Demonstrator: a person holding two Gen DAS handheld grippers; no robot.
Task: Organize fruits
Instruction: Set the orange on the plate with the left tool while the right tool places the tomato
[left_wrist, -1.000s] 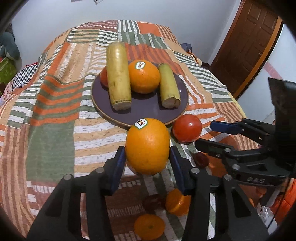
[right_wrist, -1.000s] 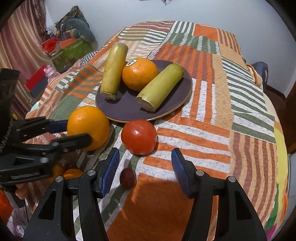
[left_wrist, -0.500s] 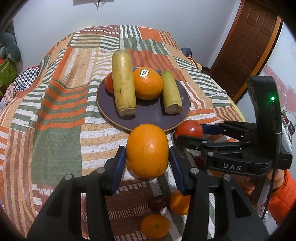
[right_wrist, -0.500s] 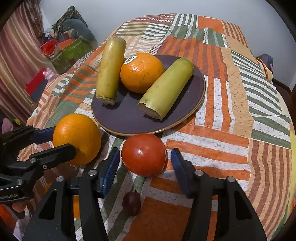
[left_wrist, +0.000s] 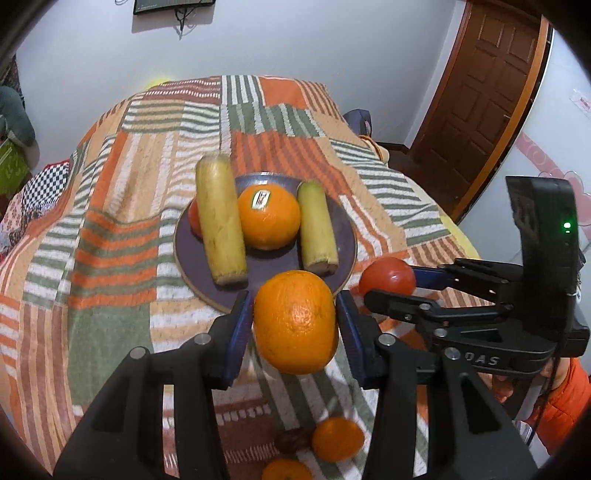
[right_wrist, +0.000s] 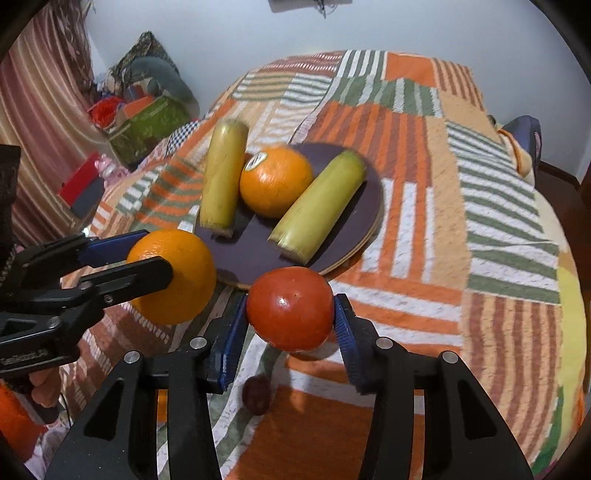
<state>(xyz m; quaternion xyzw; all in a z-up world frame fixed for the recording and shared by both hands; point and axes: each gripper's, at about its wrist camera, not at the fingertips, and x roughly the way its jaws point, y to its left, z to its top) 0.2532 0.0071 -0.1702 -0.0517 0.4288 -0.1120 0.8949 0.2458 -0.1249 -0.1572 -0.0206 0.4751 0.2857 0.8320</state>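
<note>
Your left gripper (left_wrist: 294, 325) is clamped on the big orange (left_wrist: 295, 322), both blue pads touching its sides. The orange is off the patchwork bedspread (left_wrist: 110, 229) and sits just in front of the near rim of the purple plate (left_wrist: 269, 269).

Your right gripper (right_wrist: 290, 314) is clamped on the tomato (right_wrist: 289, 308), pads pressed to both sides, also held above the cover just short of the plate's near edge. From the left wrist camera the tomato (left_wrist: 388, 276) and right gripper (left_wrist: 391, 282) sit to the right of the orange, close but apart.

On the plate: a stickered orange (left_wrist: 268, 217) in the middle, with a long yellow-green cut stalk (left_wrist: 219, 221) to its left and a shorter stalk (left_wrist: 317, 225) to its right. The stalks could be sugarcane or similar; can't tell from here. A red fruit (left_wrist: 194, 221) shows behind the long stalk, mostly hidden.

On the cover under your left gripper: two small oranges (left_wrist: 338, 439) (left_wrist: 286, 470) and a dark small fruit (left_wrist: 291, 441), which is blurred. The right wrist camera shows a dark round fruit (right_wrist: 256, 395) lying on the cover below the tomato.
</note>
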